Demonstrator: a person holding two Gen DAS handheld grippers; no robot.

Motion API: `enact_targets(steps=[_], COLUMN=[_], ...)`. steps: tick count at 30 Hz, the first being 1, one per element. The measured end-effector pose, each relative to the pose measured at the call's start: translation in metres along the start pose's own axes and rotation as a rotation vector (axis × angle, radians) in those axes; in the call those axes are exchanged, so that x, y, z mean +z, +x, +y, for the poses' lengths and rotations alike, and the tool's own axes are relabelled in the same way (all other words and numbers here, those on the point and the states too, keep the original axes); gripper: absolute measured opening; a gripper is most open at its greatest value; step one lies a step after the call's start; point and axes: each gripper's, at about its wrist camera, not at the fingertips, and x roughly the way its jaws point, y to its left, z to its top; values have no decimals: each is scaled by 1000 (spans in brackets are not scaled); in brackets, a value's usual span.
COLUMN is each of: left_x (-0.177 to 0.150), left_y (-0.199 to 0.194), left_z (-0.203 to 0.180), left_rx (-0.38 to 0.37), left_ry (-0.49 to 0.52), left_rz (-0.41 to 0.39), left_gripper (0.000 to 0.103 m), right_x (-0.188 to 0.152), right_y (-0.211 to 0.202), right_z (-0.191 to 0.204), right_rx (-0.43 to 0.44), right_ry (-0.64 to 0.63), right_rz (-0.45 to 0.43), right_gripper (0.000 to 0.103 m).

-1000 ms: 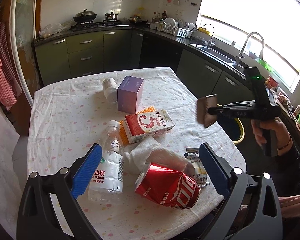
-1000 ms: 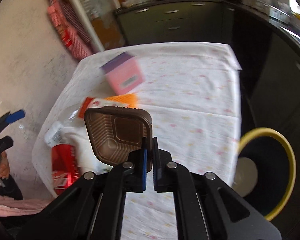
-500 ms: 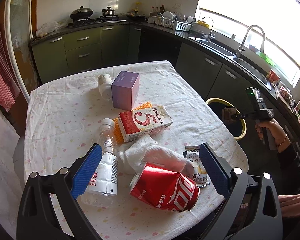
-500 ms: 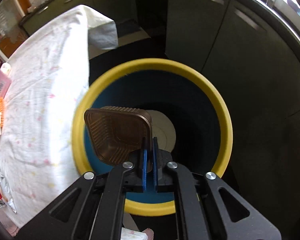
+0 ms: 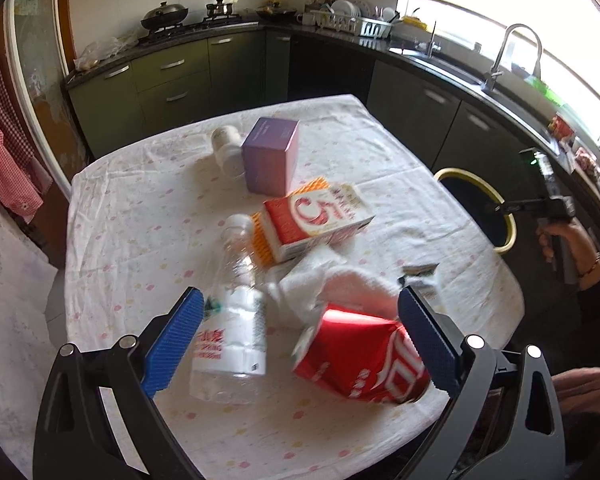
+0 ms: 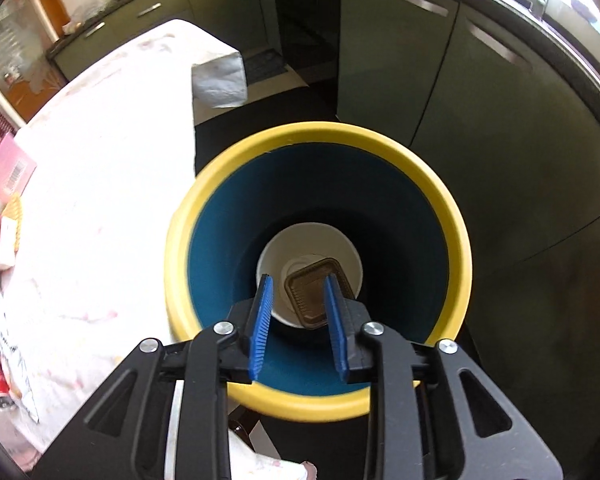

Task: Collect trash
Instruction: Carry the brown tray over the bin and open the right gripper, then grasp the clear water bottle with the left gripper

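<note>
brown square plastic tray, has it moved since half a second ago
Yes. The brown square plastic tray has dropped from the just-opened right gripper down inside the yellow-rimmed bin.

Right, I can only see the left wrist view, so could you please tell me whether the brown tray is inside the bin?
Observer: Yes, the brown plastic tray lies at the bottom of the yellow-rimmed bin, on a white round container.
Operator: Thank you. Is the right gripper holding anything?
Observer: No. The right gripper has just been opening; its fingers stand apart with nothing pressed between them.
Operator: And where is it pointing?
Observer: Straight down into the bin's blue inside, above the tray.
</note>
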Motion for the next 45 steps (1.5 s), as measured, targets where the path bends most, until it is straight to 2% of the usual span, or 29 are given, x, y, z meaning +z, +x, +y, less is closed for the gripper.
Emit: enact_targets(steps=[5,10,13,24,28,32,36,41,45], left_x=[-4,4,7,3,1,-2,-5,-1,8], left_y=[19,47,63,103,120,121,107,72,43], left_z=[19,38,48,42,45,49,58,70,58], left_rx=[21,22,17,62,78,93,104,134,129], left_ry=[7,-9,-39,41,53,61,40,0,29], left_rz=[91,194,257,402,454,452,415,336,281], left_gripper=[96,80,75,73,60,58,58,58,58], right_x=[-15,-16,-15,-5,-4,-3,-5,-4,-3], right_y=[-15,-22,-23,-7,-4,-2,-4,-3,-9], right_z=[15,34,40,51,56,58,58,63,63], right_rx=[22,35,41,53,59,67,72,80,86], right_ry=[-43,-78,-91,-112,-121,-126,-128,-136,-130], right_rz=[-2,1,3,36,42,49,48,48,30], right_gripper=[26,26,26,27,27,27,27,27,27])
